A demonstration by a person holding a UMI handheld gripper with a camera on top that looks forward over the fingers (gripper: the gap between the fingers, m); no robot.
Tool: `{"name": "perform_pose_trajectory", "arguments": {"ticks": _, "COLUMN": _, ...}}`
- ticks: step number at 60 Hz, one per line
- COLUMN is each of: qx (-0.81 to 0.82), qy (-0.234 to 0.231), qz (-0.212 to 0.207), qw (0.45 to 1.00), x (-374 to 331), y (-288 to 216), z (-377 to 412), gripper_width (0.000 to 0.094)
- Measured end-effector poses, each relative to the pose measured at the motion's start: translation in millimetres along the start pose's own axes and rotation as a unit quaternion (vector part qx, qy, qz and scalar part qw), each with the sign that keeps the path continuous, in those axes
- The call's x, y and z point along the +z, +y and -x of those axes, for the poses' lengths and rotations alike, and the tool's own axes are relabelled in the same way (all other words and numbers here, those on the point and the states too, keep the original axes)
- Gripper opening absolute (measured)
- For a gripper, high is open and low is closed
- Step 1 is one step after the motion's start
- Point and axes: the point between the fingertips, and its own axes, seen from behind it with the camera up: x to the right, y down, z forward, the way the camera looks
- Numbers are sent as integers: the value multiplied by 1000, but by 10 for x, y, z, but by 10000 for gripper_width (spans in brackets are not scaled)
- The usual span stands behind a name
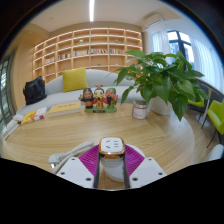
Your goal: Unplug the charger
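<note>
A white block charger (112, 146) with an orange-gold rim and socket slots on its top face sits between my fingers, just above the round wooden table (150, 140). My gripper (112, 152) is shut on it, with both dark fingers pressing its sides and the magenta pads (92, 160) flaring out to either side. A white cable (66, 155) lies on the table left of the fingers. Whether the cable joins the charger is hidden behind the left finger.
A potted green plant (160, 75) stands at the table's far right by a small white cup (140, 110). Small figurines (98, 98) stand at the far edge. Beyond are a sofa with a yellow cushion (74, 79), wall shelves (85, 45) and a green chair (215, 112).
</note>
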Motion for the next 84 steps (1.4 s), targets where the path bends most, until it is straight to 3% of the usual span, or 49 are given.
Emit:
{"name": "perform_pose_trajectory", "arguments": {"ticks": 9, "qx": -3, "qy": -7, "qz": -14, "qw": 1000, "x": -19, "y": -30, "z": 10, "gripper_width": 253}}
{"name": "perform_pose_trajectory", "arguments": {"ticks": 32, "qx": -11, "qy": -18, "qz": -45, "qw": 999, "x": -105, "y": -132, "z": -4, "gripper_width": 229}}
{"name": "perform_pose_trajectory", "arguments": {"ticks": 38, "qx": -104, "qy": 17, "qz": -253, "qw": 962, "x": -866, "y": -1621, "z": 73, "gripper_width": 227}}
{"name": "perform_pose_trajectory", "arguments": {"ticks": 40, "qx": -88, "qy": -4, "qz": -268, "qw": 960, "x": -1022, "y": -1997, "z": 164, "gripper_width": 225}}
{"name": "perform_pose_trajectory", "arguments": {"ticks": 45, "qx": -39, "qy": -65, "qz": -257, "qw": 963, "x": -1193, "y": -2559, "z": 364, "gripper_width": 225}}
{"name": "perform_pose_trajectory", "arguments": {"ticks": 51, "qx": -53, "qy": -45, "qz": -276, "qw": 959, "x": -1404, "y": -2842, "z": 108, "gripper_width": 224}}
{"name": "perform_pose_trajectory", "arguments": {"ticks": 56, "qx": -57, "qy": -42, "qz": -246, "qw": 967, "x": -1268, "y": -2660, "z": -125, "gripper_width": 224}}
{"name": "perform_pose_trajectory", "arguments": {"ticks": 69, "qx": -55, "qy": 5, "qz": -72, "qw": 996, "x": -358, "y": -1058, "z": -928, "gripper_width": 243}}
{"name": "perform_pose_trajectory", "arguments": {"ticks": 77, "qx": -32, "qy": 7, "qz": 16, "qw": 999, "x": -18, "y": -303, "z": -1217, "gripper_width": 287}}
{"name": "perform_pose_trajectory", "arguments": {"ticks": 84, "qx": -18, "qy": -8, "qz": 49, "qw": 999, "x": 178, "y": -5, "z": -1264, "gripper_width": 350}}
